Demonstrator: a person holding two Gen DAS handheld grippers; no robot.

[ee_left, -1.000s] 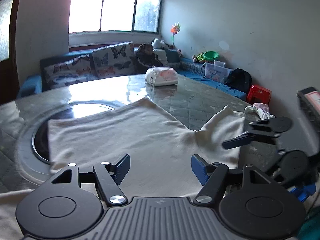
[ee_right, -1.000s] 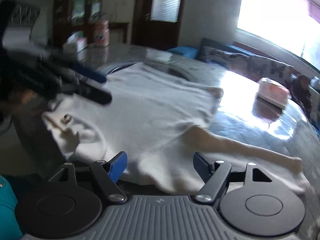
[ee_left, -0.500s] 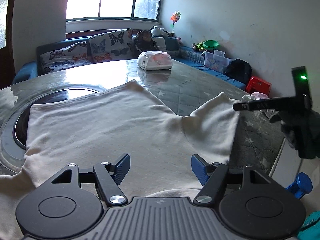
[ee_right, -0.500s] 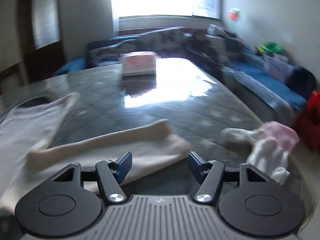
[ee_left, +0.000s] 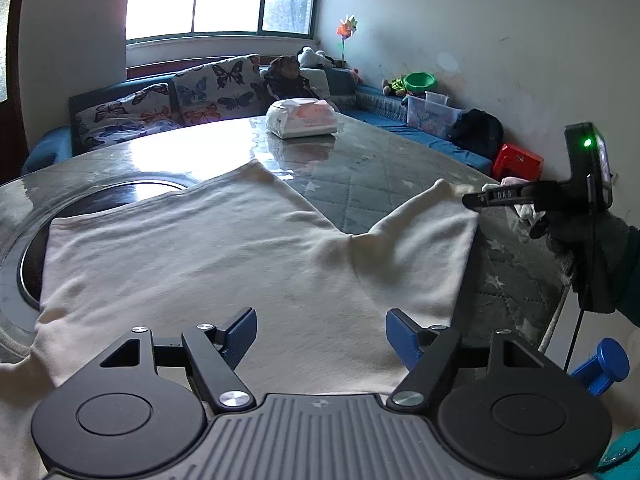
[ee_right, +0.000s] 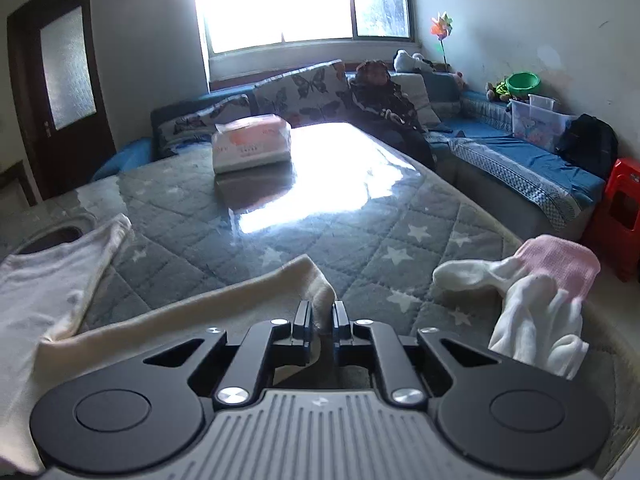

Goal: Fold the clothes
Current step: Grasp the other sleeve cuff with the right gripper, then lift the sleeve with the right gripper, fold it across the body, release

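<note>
Swung over to the shirt's point(ee_left: 224, 264) sleeve tip, right tongs point(ee_right: 321, 314) have just closed, pinching it – left tongs point(ee_left: 320, 334) hover open above the shirt spread on the table point(ee_right: 360, 216)

- Daylight floods in from my window point(ee_right: 300, 0), blown out white.
- Glare streaks the table point(ee_right: 320, 176) toward its far edge.
- Fisheye bends both views' edges; corners go dark.

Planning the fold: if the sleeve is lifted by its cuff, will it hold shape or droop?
Probably droop: the sleeve is thin, already creased cloth. The right gripper, jaws just closed, pinches only its cuff, so the shirt would likely trail and drag across the table.
</note>
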